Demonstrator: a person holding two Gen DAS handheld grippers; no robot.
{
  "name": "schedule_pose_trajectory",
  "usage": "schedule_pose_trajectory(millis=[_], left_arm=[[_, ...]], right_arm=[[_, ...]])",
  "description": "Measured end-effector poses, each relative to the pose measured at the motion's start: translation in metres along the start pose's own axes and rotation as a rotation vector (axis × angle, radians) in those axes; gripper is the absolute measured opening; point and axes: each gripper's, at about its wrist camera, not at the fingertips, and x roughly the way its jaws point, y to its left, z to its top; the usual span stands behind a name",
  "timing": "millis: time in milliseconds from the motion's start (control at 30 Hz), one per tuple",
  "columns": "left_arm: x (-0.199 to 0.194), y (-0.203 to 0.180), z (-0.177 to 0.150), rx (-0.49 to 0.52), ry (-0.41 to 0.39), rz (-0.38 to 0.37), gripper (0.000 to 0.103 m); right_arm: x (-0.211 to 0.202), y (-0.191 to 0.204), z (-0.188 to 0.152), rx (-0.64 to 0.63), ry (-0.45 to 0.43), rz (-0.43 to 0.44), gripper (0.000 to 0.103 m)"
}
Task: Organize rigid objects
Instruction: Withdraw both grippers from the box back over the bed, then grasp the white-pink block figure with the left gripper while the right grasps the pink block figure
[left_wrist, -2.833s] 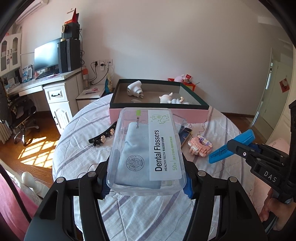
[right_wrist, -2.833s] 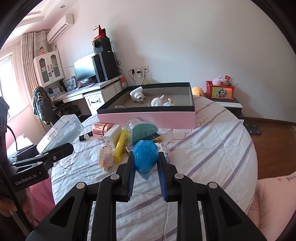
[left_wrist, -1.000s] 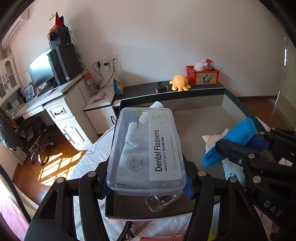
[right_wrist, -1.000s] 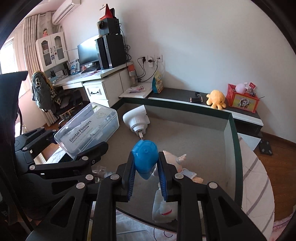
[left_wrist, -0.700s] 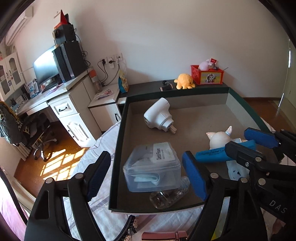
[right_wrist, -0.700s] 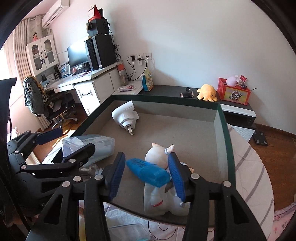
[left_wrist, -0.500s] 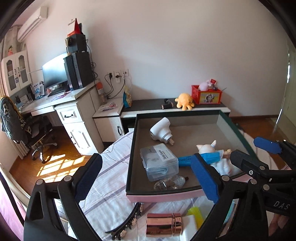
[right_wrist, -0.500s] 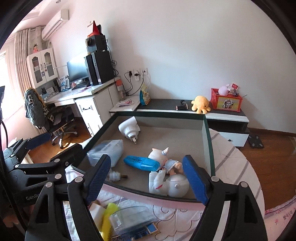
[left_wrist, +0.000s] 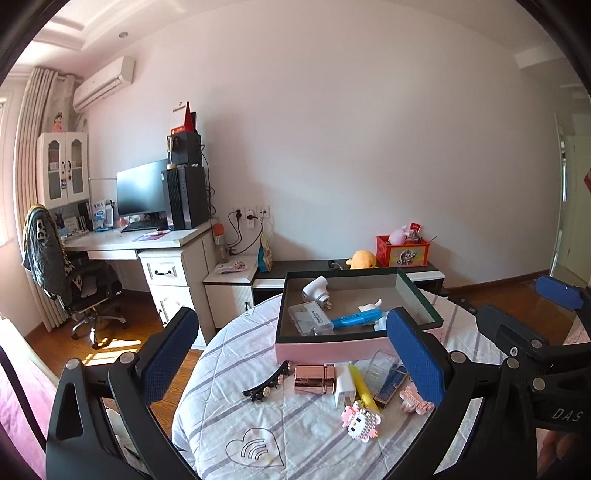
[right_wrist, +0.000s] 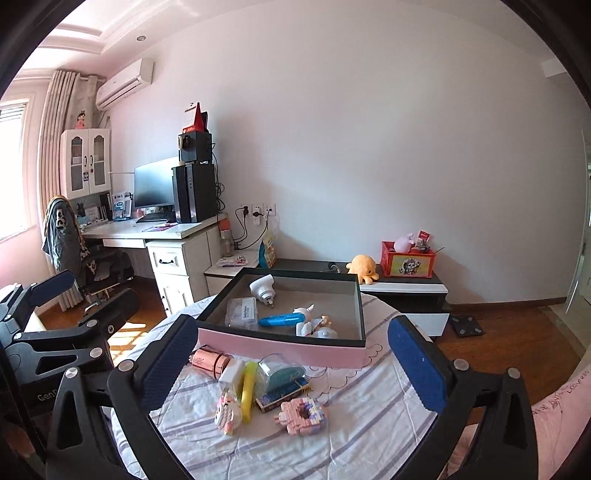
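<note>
A pink box with a dark rim stands on the round table. In it lie the clear floss box, the blue tube, a white plug and white figures. My left gripper is open and empty, held back above the table's near side. My right gripper is open and empty too. In front of the box lie a rose-gold cylinder, a black hair clip, a yellow tube, a clear case and pink brick toys.
The table has a striped white cloth. A desk with a monitor and a chair stand at the left. A low dark cabinet with a red toy box is behind the table.
Both grippers opened and let go: the floss box and the blue tube now lie in the pink box. Both grippers then pulled back and up from the box.
</note>
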Motion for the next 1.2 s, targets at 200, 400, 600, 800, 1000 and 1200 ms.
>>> schedule_pose_trajectory(millis=[200, 400, 600, 800, 1000, 1200], left_arm=[[-0.054, 0.000, -0.003, -0.001, -0.063, 0.000, 0.103], [-0.085, 0.001, -0.004, -0.010, -0.098, -0.012, 0.103], [-0.100, 0.002, -0.008, -0.019, -0.098, -0.020, 0.103], [-0.105, 0.002, -0.010, -0.017, -0.103, -0.017, 0.103], [-0.101, 0.001, -0.010, -0.017, -0.078, -0.017, 0.103], [-0.077, 0.004, -0.021, -0.011, -0.019, -0.032, 0.103]], right_arm=[[-0.051, 0.007, -0.005, 0.000, -0.051, -0.013, 0.103], [-0.085, 0.012, -0.008, -0.014, -0.092, -0.032, 0.103], [-0.100, 0.014, -0.013, -0.017, -0.098, -0.039, 0.103], [-0.105, 0.013, -0.015, -0.015, -0.099, -0.037, 0.103], [-0.100, 0.013, -0.017, -0.013, -0.079, -0.039, 0.103], [-0.076, 0.011, -0.027, -0.006, -0.017, -0.020, 0.103]])
